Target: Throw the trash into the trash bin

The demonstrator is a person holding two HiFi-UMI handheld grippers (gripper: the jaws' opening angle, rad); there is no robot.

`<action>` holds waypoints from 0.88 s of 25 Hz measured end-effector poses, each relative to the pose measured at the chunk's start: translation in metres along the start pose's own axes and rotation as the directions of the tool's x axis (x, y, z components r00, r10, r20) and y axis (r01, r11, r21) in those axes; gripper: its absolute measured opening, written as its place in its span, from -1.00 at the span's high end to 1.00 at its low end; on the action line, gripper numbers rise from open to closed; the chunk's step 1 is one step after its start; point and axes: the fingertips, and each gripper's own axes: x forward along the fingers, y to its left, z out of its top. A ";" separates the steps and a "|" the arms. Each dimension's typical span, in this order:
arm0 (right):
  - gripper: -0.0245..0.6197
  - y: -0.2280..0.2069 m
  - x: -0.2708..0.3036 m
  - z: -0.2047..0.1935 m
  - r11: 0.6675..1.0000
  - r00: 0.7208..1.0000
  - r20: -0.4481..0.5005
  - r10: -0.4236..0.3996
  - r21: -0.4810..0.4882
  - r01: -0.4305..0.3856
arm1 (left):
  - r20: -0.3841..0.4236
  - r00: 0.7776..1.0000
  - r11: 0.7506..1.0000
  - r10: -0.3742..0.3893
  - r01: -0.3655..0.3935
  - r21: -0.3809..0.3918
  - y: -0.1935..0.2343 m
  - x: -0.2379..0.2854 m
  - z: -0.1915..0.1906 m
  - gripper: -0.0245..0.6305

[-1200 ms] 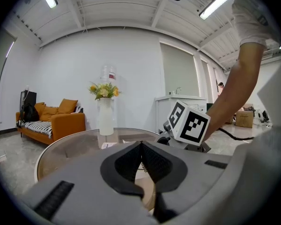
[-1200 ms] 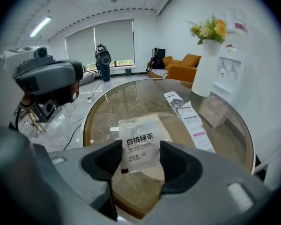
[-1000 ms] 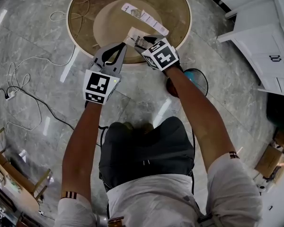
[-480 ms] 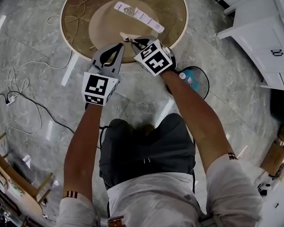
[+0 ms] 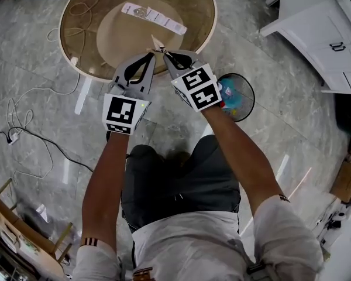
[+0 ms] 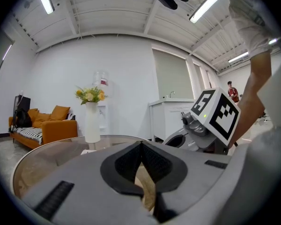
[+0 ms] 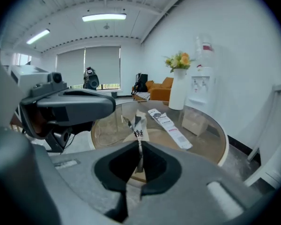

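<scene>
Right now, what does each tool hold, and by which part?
The right tool, jaws just closed, pinches a torn wrapper partway along, printed end past the tips; the left tool is shut, a hold cannot be told.

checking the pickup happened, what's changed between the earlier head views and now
The right gripper has just been closing its jaws and now pinches the small white printed wrapper, raised edge-up off the round glass table. The left gripper stays shut beside it. The long white wrapper strip on the table and the round black wire bin on the floor lie as before.
</scene>
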 end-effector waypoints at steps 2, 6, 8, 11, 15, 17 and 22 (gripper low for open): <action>0.90 -0.009 -0.018 -0.002 0.999 0.999 0.037 -0.036 0.023 0.035 | 0.019 0.999 0.999 -0.036 0.036 0.004 -0.015 0.008 0.004 0.93; 0.90 -0.030 -0.056 -0.011 0.993 0.991 0.080 -0.107 0.065 0.102 | 0.055 0.993 0.994 -0.106 0.106 0.004 -0.047 0.027 0.015 0.93; 0.90 -0.041 -0.075 -0.018 0.985 0.984 0.096 -0.150 0.103 0.140 | 0.075 0.987 0.990 -0.144 0.144 0.010 -0.066 0.037 0.021 0.93; 0.90 -0.059 -0.107 -0.036 0.966 0.968 0.116 -0.221 0.161 0.201 | 0.105 0.971 0.977 -0.213 0.211 0.027 -0.098 0.052 0.028 0.93; 0.90 -0.079 -0.144 -0.073 0.942 0.947 0.121 -0.299 0.196 0.272 | 0.126 0.941 0.949 -0.315 0.309 0.063 -0.149 0.071 0.022 0.93; 0.90 -0.089 -0.160 -0.096 0.927 0.936 0.112 -0.335 0.215 0.306 | 0.123 0.925 0.933 -0.359 0.352 0.077 -0.173 0.081 0.014 0.93; 0.90 -0.110 -0.193 -0.146 0.889 0.909 0.086 -0.409 0.261 0.375 | 0.102 0.894 0.900 -0.436 0.430 0.075 -0.215 0.104 -0.012 0.93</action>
